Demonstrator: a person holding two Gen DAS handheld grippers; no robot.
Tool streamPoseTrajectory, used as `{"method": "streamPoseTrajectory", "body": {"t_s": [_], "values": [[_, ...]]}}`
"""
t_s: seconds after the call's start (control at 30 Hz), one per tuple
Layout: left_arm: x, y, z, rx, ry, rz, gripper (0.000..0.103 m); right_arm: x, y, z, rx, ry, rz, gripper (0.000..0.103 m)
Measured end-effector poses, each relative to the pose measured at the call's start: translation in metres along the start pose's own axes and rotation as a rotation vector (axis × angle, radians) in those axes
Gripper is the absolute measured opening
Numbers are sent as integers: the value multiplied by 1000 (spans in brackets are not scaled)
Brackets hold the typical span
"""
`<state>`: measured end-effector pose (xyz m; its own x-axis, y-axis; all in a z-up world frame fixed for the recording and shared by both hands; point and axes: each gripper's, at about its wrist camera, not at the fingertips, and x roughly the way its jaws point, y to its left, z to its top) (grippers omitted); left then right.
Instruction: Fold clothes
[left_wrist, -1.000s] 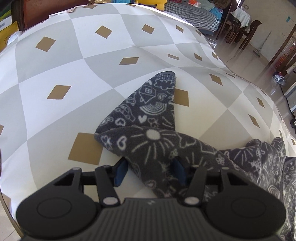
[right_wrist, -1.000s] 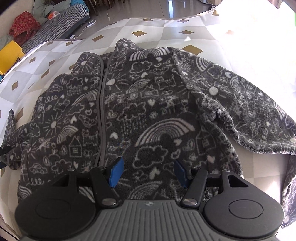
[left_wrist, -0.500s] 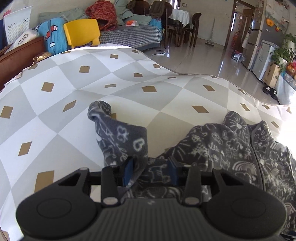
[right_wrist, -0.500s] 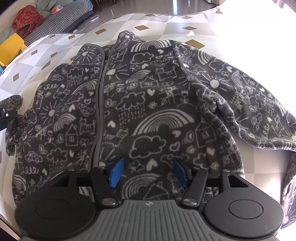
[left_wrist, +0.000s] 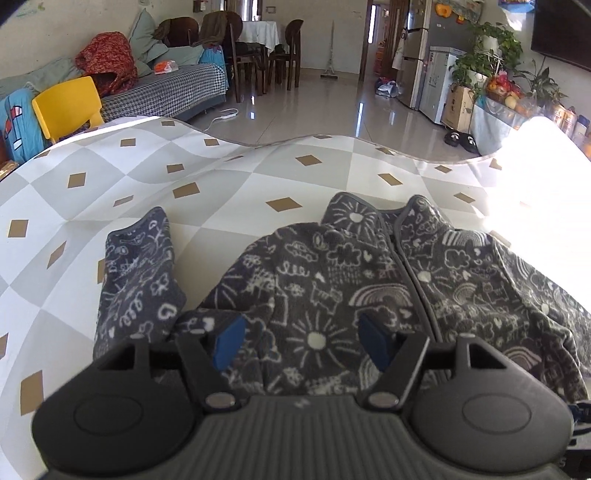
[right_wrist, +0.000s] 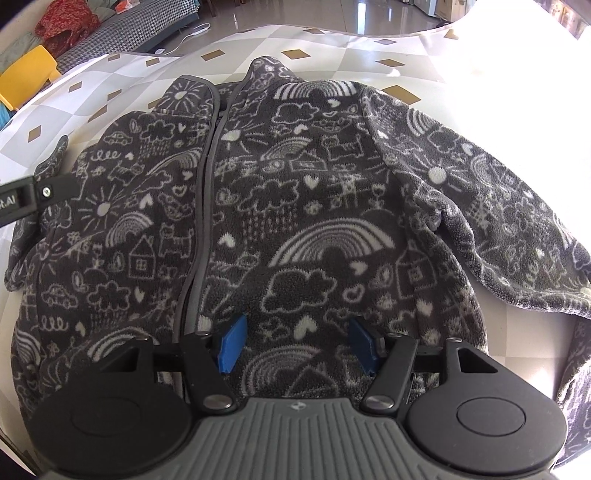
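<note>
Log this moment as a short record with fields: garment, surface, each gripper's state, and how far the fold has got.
garment: dark grey fleece jacket with white doodle print, front up, zipper closed
surface: checked table cover, grey and white with tan diamonds
left sleeve: bent upward beside the body
right sleeve: spread outward, not folded
left gripper: open, jaws have just been opening, fleece under them but not pinched
right gripper: open over the hem
fold progress: early
</note>
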<state>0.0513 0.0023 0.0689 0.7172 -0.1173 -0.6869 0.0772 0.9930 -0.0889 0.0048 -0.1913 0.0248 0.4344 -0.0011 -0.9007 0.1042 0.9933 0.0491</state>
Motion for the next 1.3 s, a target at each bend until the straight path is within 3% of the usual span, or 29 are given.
{"method": "streamPoseTrajectory", "body": {"t_s": [0.13, 0.23, 0.4, 0.57, 1.03, 1.3], "values": [[-9, 51, 14, -176, -17, 36, 77, 2, 8, -3, -48, -7, -24, 63], [-6, 88, 17, -267, -24, 141, 77, 3, 13, -4, -73, -18, -44, 63], [3, 127, 13, -362, 9, 246, 77, 4, 14, -4, -67, -24, -49, 64], [15, 151, 9, -427, 30, 296, 80, 5, 15, -5, -69, -29, -50, 64], [60, 178, 10, -486, 73, 357, 80, 3, 16, -6, -70, -40, -57, 64], [88, 175, 13, -389, 100, 424, 80, 4, 16, -5, -77, -46, -50, 67]]}}
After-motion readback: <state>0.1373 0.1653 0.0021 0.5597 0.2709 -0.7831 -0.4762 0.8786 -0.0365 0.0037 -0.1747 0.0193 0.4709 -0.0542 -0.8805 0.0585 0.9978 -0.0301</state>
